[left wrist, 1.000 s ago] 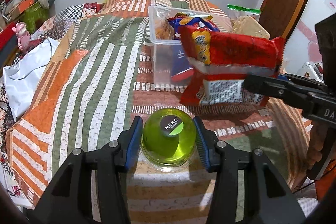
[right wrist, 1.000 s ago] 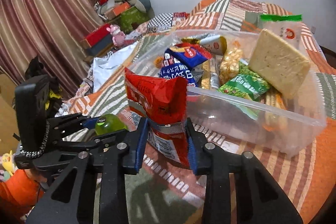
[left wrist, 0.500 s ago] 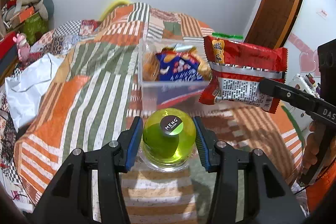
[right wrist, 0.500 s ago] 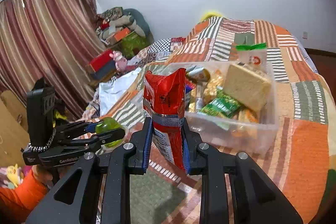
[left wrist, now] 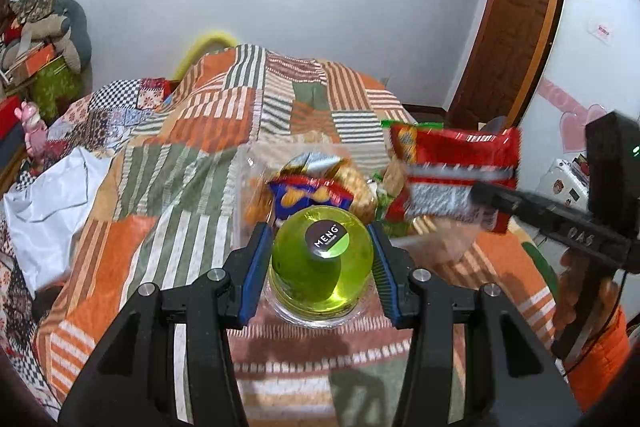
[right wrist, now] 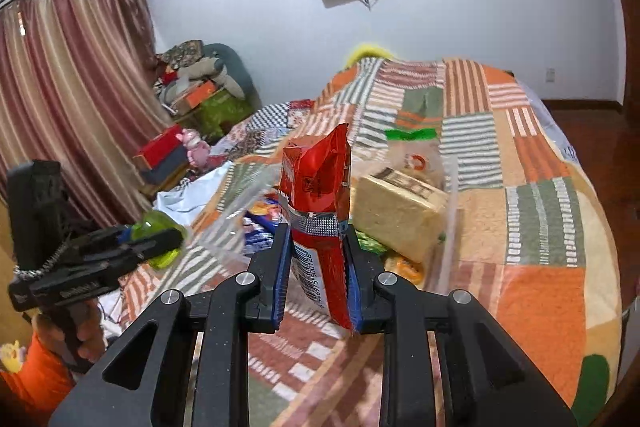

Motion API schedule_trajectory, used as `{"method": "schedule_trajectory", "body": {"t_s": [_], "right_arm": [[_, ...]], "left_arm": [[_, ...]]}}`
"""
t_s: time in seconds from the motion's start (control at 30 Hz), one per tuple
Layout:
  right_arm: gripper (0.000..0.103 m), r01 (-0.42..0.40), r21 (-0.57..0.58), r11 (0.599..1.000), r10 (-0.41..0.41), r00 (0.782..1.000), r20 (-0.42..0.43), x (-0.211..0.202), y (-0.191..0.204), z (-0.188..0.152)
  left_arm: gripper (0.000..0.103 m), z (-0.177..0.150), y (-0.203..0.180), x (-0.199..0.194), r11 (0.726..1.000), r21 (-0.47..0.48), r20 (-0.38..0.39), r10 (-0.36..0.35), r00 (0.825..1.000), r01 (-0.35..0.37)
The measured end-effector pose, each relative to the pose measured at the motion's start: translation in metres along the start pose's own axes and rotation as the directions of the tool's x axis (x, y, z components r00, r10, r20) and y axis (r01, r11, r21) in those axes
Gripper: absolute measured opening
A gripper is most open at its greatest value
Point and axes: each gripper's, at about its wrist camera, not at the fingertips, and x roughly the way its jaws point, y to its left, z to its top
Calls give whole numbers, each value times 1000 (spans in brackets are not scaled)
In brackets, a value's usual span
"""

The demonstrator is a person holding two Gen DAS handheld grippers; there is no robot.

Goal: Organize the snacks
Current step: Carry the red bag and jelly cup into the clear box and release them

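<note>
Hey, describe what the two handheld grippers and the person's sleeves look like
Both the left gripper and the right gripper are matte black, with triangular cut-out arms, silver round bolts and ribbed blue pads on the fingers. Each carries a black box-shaped block on top; the right one's shows a small green light. White lettering marks their sides, too blurred to read. Both sleeves are orange.

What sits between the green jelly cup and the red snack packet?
In the left wrist view, between the green jelly cup and red snack packet: the clear plastic bin's snacks, notably a blue bag.
</note>
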Motion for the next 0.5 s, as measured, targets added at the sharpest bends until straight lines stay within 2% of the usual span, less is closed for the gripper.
{"method": "schedule_trajectory", "body": {"t_s": [0.23,0.5], "right_arm": [[22,-27,56,998,29,999,-41,18,-18,-3],[22,-20,15,1000,21,999,-49,37,-12,7]], "left_arm": [[48,24,-6,22,1000,25,11,-1,1000,1],[48,48,-12,55,999,47,5,-4,1000,4]]}}
